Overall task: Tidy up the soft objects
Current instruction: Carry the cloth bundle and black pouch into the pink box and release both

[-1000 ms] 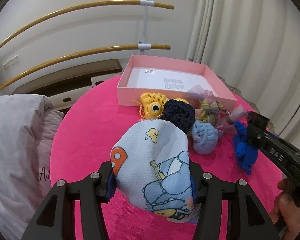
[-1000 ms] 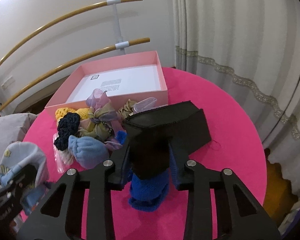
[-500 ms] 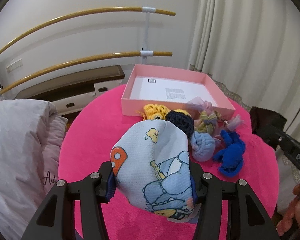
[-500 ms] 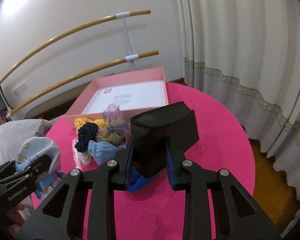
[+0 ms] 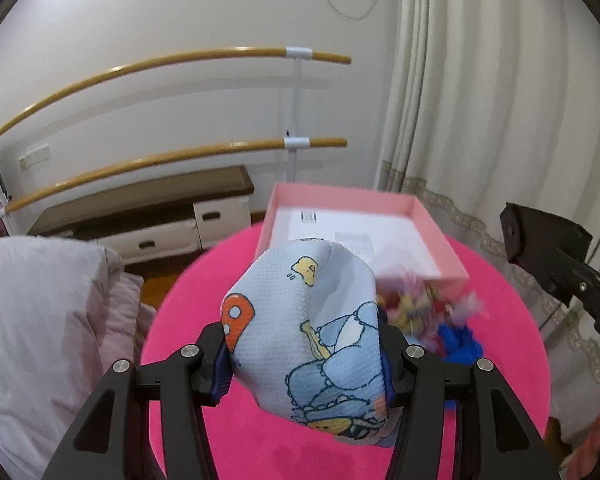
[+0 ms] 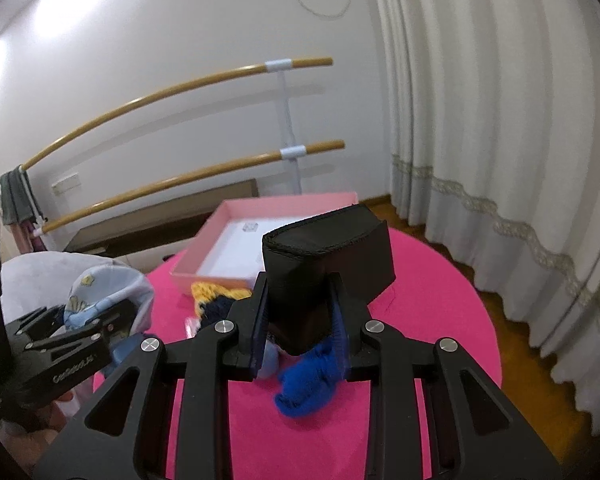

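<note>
My left gripper (image 5: 304,354) is shut on a light blue cartoon-print cloth (image 5: 312,320) and holds it well above the round pink table (image 5: 220,440). My right gripper (image 6: 300,324) is shut on a black fabric band (image 6: 328,264), also lifted; it shows in the left wrist view (image 5: 540,236) at the right. An open pink box (image 5: 364,224) with a white floor sits at the table's far side. A blue knitted item (image 6: 304,384) and a pile of small soft items (image 5: 416,308) lie in front of the box (image 6: 236,240).
A yellow crochet piece (image 6: 212,292) and a dark knitted piece (image 6: 220,308) lie by the box. A pale pink quilt (image 5: 40,320) is at the left of the table. Wooden barre rails (image 5: 172,156), a low cabinet (image 5: 148,216) and white curtains (image 6: 500,120) stand behind.
Both grippers have risen and pulled back from the table, each still holding its item. The blue knitted item that lay under the black band now lies uncovered on the table.
</note>
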`<state>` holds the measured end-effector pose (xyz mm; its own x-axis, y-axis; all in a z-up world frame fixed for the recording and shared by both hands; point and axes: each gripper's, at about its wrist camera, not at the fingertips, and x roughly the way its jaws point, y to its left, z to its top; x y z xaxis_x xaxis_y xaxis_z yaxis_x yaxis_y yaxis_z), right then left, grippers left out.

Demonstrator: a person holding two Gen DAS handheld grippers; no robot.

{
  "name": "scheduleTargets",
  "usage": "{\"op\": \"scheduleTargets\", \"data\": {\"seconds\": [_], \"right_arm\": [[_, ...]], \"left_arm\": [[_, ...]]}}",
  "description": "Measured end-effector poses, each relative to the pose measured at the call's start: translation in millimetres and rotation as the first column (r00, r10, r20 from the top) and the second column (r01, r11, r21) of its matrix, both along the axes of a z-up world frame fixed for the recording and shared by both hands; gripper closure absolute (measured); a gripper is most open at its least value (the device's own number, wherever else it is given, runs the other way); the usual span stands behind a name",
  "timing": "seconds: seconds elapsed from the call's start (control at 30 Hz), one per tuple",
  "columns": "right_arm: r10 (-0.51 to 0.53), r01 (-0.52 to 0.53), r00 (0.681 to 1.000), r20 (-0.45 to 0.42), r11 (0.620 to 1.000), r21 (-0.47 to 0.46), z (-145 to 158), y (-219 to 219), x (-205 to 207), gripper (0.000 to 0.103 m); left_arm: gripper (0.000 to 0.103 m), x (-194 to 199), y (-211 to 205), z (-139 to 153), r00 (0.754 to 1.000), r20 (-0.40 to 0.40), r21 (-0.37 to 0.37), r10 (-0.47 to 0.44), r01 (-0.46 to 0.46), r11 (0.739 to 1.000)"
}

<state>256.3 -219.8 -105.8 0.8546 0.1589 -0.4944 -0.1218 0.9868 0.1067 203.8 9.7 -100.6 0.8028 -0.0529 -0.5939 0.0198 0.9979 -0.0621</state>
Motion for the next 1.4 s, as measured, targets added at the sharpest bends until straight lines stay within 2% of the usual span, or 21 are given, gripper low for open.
{"op": "scheduleTargets", "data": {"seconds": [0.13, 0.3, 0.67, 0.93, 1.23, 1.4], "right_arm": [[0.025, -0.024, 0.999, 0.041, 0.999, -0.025, 14.6, 10.2, 16.3, 0.078], [0.064, -0.062, 0.997, 0.050, 0.997, -0.038, 24.6, 19.2, 47.5, 0.078], [0.111, -0.109, 0.993, 0.028, 0.992, -0.069, 24.4, 26.1, 116.6, 0.078], [0.141, -0.143, 0.990, -0.029, 0.988, -0.057, 7.7, 26.9, 170.7, 0.078], [0.184, -0.194, 0.965, -0.186, 0.980, -0.037, -34.6, 31.8, 245.6, 0.078], [0.201, -0.218, 0.944, -0.263, 0.975, -0.040, -55.5, 35.7, 272.2, 0.077]], "left_arm": [[0.052, 26.0, 2.7, 17.3, 1.000, 0.027, 0.007, 0.009, -0.009, 1.000], [0.051, 68.7, -0.3, 30.8, 0.999, 0.044, 0.031, 0.006, -0.007, 1.000], [0.052, 165.6, -20.3, 37.4, 0.998, 0.055, 0.047, 0.004, -0.007, 0.999], [0.051, 243.1, -40.9, 18.8, 1.000, 0.024, 0.050, 0.000, -0.001, 0.999], [0.051, 361.2, -57.7, -30.8, 0.994, -0.109, 0.038, -0.016, 0.021, 0.999], [0.045, 414.5, -62.2, -45.0, 0.986, -0.168, 0.055, -0.023, 0.033, 0.998]]}}
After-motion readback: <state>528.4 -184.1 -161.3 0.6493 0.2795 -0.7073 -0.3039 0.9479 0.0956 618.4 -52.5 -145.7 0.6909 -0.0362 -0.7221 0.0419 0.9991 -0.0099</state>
